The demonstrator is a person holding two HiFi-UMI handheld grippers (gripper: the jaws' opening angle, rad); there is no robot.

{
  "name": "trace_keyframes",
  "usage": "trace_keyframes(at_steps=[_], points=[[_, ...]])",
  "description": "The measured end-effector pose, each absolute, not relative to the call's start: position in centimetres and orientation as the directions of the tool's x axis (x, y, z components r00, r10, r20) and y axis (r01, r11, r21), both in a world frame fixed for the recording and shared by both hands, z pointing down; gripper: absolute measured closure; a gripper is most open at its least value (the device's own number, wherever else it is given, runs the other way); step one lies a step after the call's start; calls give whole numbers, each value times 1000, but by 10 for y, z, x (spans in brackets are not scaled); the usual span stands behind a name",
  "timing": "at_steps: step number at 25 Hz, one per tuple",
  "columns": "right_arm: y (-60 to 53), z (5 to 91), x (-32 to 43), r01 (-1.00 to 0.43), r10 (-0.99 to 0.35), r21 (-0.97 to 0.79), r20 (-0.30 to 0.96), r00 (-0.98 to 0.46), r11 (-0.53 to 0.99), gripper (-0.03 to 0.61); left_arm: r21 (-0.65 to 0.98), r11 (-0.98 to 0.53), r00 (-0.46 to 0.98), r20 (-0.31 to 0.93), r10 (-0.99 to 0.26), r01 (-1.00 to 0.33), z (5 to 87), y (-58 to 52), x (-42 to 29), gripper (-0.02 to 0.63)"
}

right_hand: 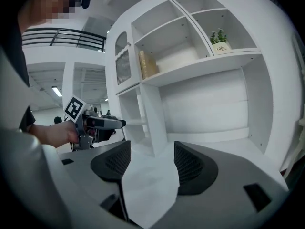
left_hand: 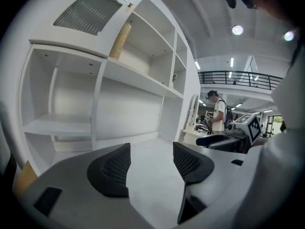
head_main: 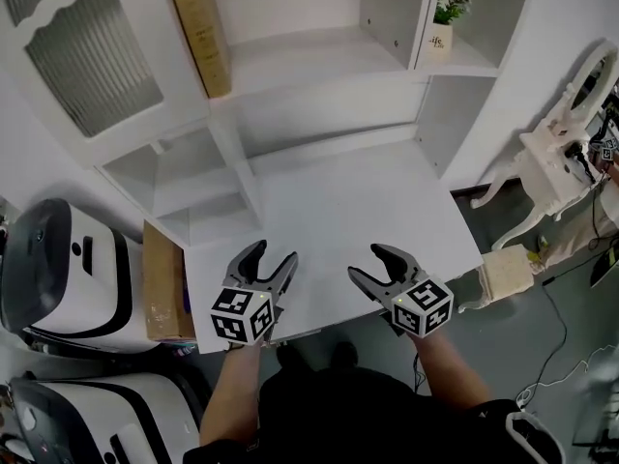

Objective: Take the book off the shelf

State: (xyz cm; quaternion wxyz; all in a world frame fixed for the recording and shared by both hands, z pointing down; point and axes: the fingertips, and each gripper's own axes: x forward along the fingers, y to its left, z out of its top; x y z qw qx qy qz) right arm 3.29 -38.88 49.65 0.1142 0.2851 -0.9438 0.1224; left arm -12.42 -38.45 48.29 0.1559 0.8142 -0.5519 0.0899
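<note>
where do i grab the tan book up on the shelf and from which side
Probably grip the book by its front edge, about mid-height, jaws across its thickness, coming in from the front and slightly from the right. It stands upright at the far left end of its shelf, with bare shelf on its right, so a jaw has room there.

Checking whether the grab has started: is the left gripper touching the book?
Apart. The head view shows the book up on its shelf and the left gripper, jaws open, low at the desk front edge, a clear gap between them.
</note>
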Motion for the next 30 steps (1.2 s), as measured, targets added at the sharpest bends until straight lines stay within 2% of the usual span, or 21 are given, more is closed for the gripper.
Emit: trace_keyframes(at_steps=[7, 15, 30], points=[[-420, 471, -31, -588, -544, -146, 254, -800, 796, 281, 140, -375, 400, 309, -863, -916, 472, -408, -184, 330], [-438, 423, -113, -545, -522, -90, 192, -831, 834, 281, 95, -389, 399, 292, -869, -916, 451, -422, -243, 331], [-485, 290, -140, -389, -393, 85, 40, -919, 917, 281, 87, -308, 320, 250, -914, -948, 414, -450, -247, 341]])
